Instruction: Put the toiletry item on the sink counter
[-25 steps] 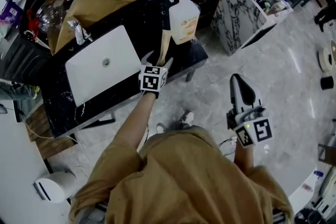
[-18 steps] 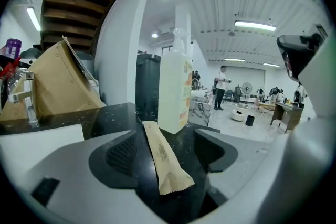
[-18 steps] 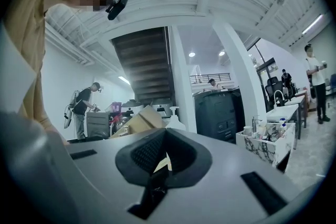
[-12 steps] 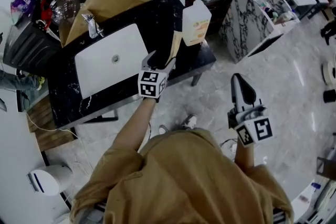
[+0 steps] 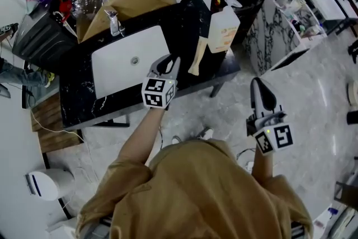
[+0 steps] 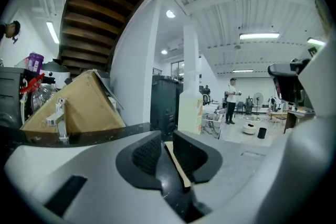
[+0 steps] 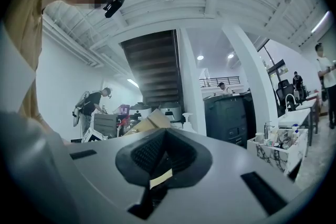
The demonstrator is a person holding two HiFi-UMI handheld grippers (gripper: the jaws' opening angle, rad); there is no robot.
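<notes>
tan item [image 5: 197, 57] outside closing hand-held gripper [image 5: 168, 62]

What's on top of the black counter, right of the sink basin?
A flat tan toiletry item lies there, with a white bottle standing just beyond it. The counter surface directly under both is covered.

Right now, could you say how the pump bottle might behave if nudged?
The pump bottle stands tall and narrow, so a high push would probably tip it. It looks plastic, so likely not fragile, yet it stands near the end of the counter.
</notes>
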